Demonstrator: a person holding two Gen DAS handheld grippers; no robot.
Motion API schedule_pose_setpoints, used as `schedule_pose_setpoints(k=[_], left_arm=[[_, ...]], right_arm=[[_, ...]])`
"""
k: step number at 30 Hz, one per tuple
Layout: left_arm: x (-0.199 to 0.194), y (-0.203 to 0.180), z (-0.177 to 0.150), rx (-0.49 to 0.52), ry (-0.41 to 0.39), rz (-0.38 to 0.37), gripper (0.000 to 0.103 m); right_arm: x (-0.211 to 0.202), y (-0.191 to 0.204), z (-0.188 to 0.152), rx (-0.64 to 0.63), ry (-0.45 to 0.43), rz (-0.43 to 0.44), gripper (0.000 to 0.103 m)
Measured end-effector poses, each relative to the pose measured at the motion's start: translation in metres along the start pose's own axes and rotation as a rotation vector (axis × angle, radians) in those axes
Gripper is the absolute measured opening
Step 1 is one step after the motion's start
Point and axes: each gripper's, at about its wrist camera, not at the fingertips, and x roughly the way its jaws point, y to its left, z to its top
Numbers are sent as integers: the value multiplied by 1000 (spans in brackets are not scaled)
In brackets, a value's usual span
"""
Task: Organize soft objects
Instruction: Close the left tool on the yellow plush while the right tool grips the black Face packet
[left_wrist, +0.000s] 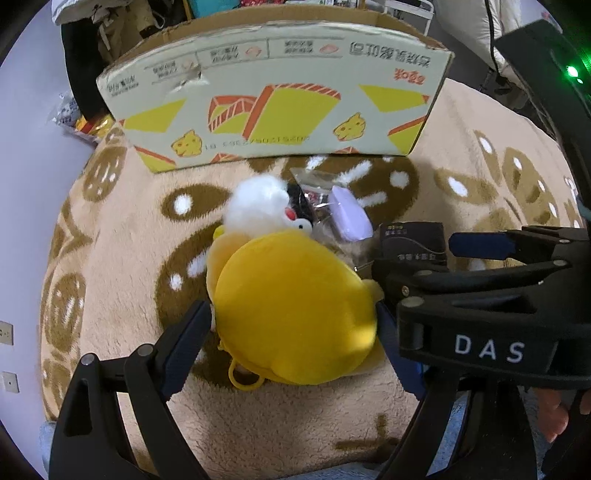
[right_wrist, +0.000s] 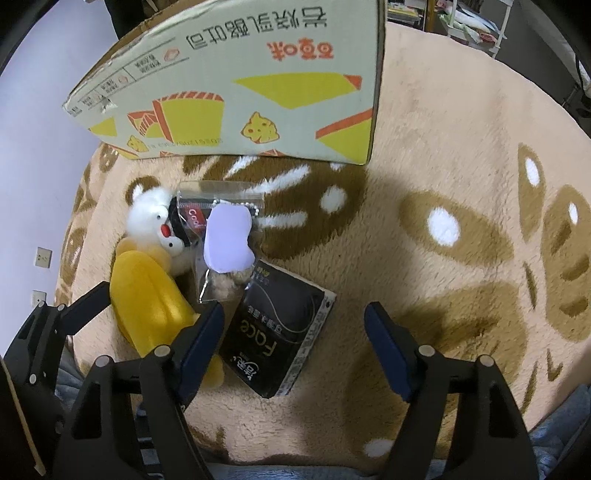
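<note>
Yellow plush toy (left_wrist: 295, 310) gripped sideways in left claw (left_wrist: 295, 325), right claw (right_wrist: 293, 332) wide, straddling black tissue pack (right_wrist: 277, 332).

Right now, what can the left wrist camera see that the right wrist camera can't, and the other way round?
Only the left view shows the round yellow plush toy's plastic loop and the other tool's "DAS" lettering.

Only the right view shows the word "Face" on the black tissue pack and the white plush toy's red nose.

Both show the printed cardboard box, the lilac pouch and the beige patterned blanket.

Probably home: fleece blanket (right_wrist: 424, 155), clutter.
</note>
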Motion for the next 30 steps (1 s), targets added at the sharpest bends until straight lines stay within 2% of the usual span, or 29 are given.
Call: schedule_pose_setpoints(k=[8,21,30], left_arm=[[8,1,-3,8,26,7,88],[10,1,-4,10,24,7,89],[10,1,-4,19,25,17,89]], right_arm=[[12,2,0,2,15,-10,82],[11,-2,1,8,18,-2,82],[13,4,-1,-9,17,-9,67]])
